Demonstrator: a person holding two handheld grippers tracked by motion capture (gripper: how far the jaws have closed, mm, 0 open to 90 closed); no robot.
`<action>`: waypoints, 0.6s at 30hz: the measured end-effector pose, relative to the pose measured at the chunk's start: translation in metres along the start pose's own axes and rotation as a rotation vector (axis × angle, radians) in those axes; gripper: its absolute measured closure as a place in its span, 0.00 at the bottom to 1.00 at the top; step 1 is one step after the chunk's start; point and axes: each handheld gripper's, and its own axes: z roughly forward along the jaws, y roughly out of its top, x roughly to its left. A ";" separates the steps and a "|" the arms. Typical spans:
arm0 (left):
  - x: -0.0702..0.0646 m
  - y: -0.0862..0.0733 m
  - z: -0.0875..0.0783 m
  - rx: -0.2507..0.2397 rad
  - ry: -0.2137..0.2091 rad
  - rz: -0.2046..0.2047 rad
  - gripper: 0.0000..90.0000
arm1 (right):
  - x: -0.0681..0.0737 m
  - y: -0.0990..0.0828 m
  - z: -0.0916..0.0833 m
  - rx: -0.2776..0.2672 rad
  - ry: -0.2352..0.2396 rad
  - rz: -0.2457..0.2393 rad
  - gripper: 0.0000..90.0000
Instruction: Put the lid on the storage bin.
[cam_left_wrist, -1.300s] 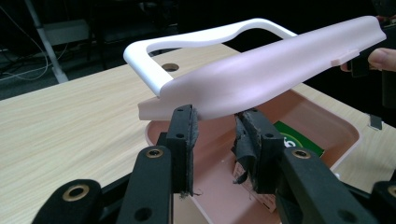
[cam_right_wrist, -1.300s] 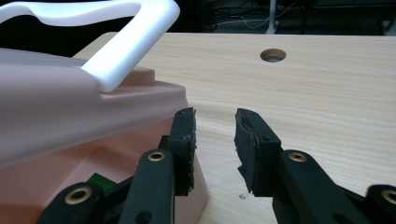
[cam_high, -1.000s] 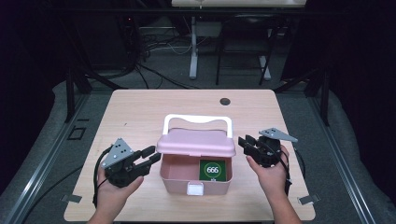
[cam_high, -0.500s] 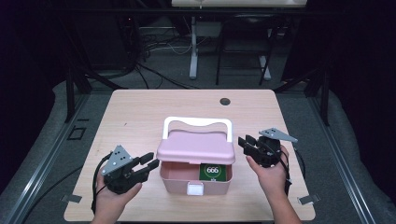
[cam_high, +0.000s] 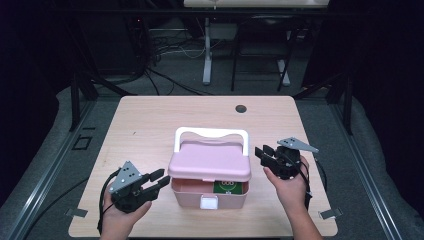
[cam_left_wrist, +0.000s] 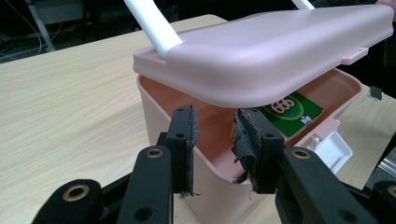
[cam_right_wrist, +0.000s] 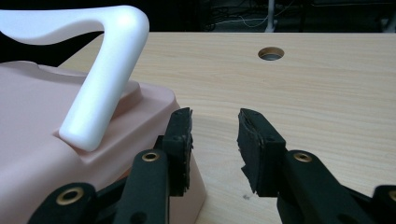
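A pink storage box (cam_high: 209, 187) is seen at the table's (cam_high: 150, 125) near edge, its lid (cam_high: 210, 161) sitting askew. It is flanked by the left gripper (cam_high: 156, 179) and right gripper (cam_high: 261, 151), jaws parted, nothing held.

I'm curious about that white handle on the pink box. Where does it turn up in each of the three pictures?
High view: the white handle arches over the far edge of the pink lid, mid-table.
Left gripper view: one white bar of it rises at the top, left of centre, from the lid's corner.
Right gripper view: it curves down at upper left onto the lid.
Shared landmark: the pink lid, seen in all three.
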 end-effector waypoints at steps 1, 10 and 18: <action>0.000 -0.002 0.000 -0.001 -0.006 -0.006 0.74 | 0.000 0.000 0.000 0.001 -0.002 -0.001 0.72; 0.000 -0.011 0.001 0.024 -0.007 -0.015 0.74 | 0.000 -0.001 0.000 0.002 -0.003 0.003 0.72; 0.002 -0.020 0.003 0.035 -0.012 -0.032 0.74 | 0.000 -0.001 0.001 0.001 -0.001 0.005 0.72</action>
